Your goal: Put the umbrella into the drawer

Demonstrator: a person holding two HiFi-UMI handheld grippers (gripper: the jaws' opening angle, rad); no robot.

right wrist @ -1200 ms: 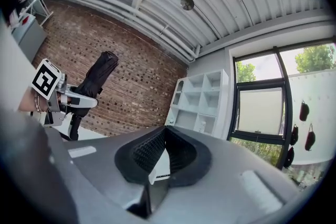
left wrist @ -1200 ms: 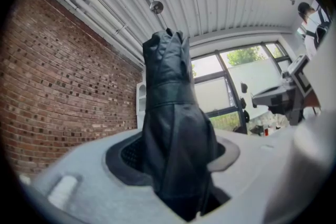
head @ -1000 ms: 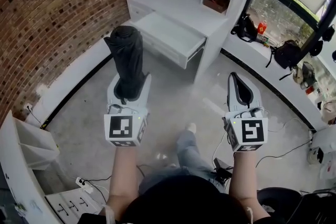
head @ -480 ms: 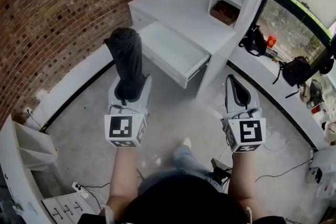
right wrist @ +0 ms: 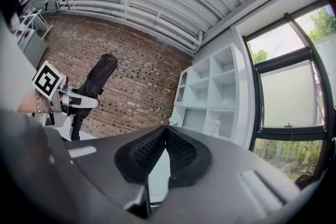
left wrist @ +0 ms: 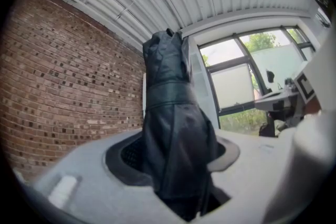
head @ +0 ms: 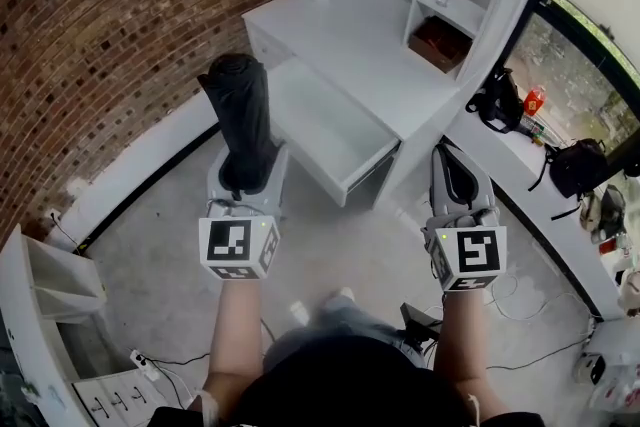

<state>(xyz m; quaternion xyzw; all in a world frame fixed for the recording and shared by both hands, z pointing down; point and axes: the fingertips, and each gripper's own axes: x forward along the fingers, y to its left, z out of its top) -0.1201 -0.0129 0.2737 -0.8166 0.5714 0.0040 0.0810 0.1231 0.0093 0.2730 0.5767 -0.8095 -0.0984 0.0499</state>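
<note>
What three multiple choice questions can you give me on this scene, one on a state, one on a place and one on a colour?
1. The drawer is:
A. pulled open
B. pushed shut
C. taken out and turned over

2. The umbrella is:
A. lying in the drawer
B. between the jaws of the left gripper
C. lying on the floor

3. The umbrella's fabric is:
A. red
B. yellow
C. black

Answers:
1 A, the head view shows the drawer's white inside exposed.
2 B, the left gripper view shows the jaws closed around the folded umbrella, which stands up out of them.
3 C, the fabric looks black in every view.
</note>
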